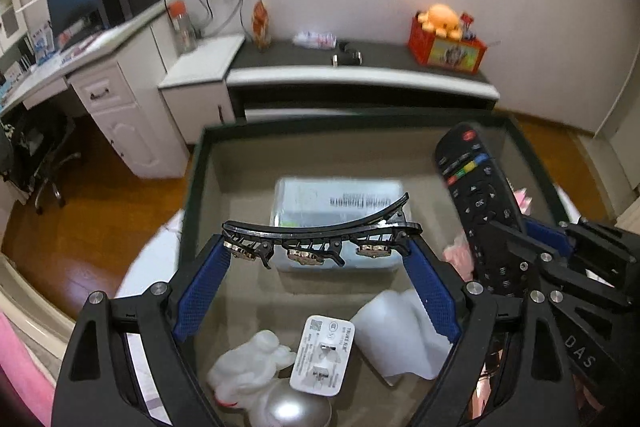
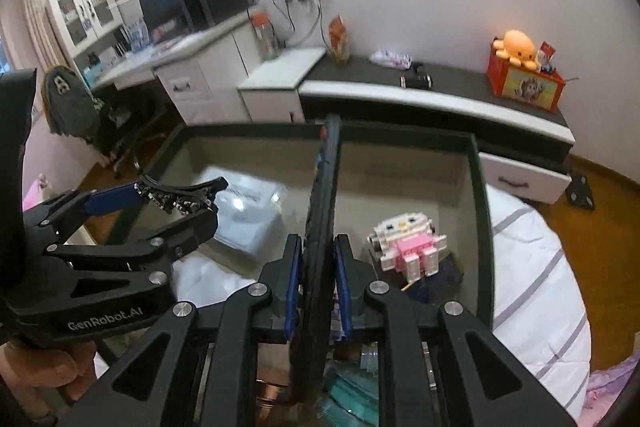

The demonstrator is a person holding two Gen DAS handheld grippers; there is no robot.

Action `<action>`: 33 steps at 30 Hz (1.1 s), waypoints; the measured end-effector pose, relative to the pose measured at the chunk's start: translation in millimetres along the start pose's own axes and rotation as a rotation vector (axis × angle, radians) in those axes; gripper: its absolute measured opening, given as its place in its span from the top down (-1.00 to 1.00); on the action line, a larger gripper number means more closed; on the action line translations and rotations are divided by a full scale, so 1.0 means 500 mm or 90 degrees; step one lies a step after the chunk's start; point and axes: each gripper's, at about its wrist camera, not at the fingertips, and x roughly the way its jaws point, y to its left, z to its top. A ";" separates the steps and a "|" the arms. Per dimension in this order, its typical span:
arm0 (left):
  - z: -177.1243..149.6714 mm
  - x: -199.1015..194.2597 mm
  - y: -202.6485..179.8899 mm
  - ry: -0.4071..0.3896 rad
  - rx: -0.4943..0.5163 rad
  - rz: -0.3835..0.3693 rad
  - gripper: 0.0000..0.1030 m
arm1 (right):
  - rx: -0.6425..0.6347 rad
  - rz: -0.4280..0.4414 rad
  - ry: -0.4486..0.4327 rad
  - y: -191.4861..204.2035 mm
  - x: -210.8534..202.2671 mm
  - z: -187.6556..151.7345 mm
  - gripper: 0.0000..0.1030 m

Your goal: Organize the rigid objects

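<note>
Left gripper (image 1: 320,247) is spread wide and carries a long black hair clip (image 1: 320,233) lengthwise between its blue pads (image 1: 204,291), each end of the clip pressed against a pad; three metallic ornaments hang under the clip. Right gripper (image 2: 318,263) is clamped on a black remote control (image 2: 320,211), held edge-on in its own view, the coloured buttons facing the left camera. Both tools hover over a dark-rimmed storage box (image 1: 200,163) with a beige floor. Inside the box, below the hair clip, lies a clear plastic container (image 1: 336,211) with a printed label. Nearer the left camera sit a white plug adapter (image 1: 322,359), a white figurine (image 1: 252,359) and a white pouch (image 1: 400,335). On the box's right side stands a pink-and-white block figure (image 2: 408,247). Beyond the box runs a low cabinet (image 2: 440,99) carrying a red box (image 2: 524,85) with an orange plush octopus (image 2: 516,47).
</note>
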 end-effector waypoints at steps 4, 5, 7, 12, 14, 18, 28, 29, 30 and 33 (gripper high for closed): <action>-0.001 -0.011 -0.002 -0.012 0.002 0.027 -0.91 | 0.007 -0.002 0.009 -0.001 0.004 -0.006 0.44; -0.004 -0.013 -0.001 -0.011 0.002 0.041 -0.93 | 0.009 -0.009 0.013 -0.004 0.004 -0.008 0.28; -0.013 -0.019 0.009 -0.005 -0.005 0.041 -0.97 | 0.018 -0.016 0.008 -0.010 -0.003 -0.016 -0.21; -0.044 -0.067 0.019 -0.033 -0.023 0.025 -0.99 | 0.036 0.000 -0.020 -0.004 -0.042 -0.032 -0.64; -0.059 -0.097 0.022 -0.052 -0.030 0.023 -0.99 | 0.048 0.000 -0.031 -0.001 -0.060 -0.038 -0.77; -0.099 -0.173 0.028 -0.097 -0.043 0.013 -0.99 | 0.092 0.014 -0.060 -0.004 -0.109 -0.059 -1.00; -0.220 -0.386 0.039 -0.181 -0.066 0.009 -0.99 | 0.111 -0.005 -0.147 0.066 -0.299 -0.151 -1.00; -0.240 -0.413 0.038 -0.188 -0.061 0.013 -0.99 | 0.111 -0.008 -0.157 0.074 -0.326 -0.168 -1.00; -0.253 -0.431 0.038 -0.191 -0.058 0.016 -0.99 | 0.111 -0.012 -0.164 0.081 -0.345 -0.180 -1.00; -0.296 -0.489 0.036 -0.204 -0.053 0.017 -1.00 | 0.107 -0.031 -0.191 0.108 -0.418 -0.232 -1.00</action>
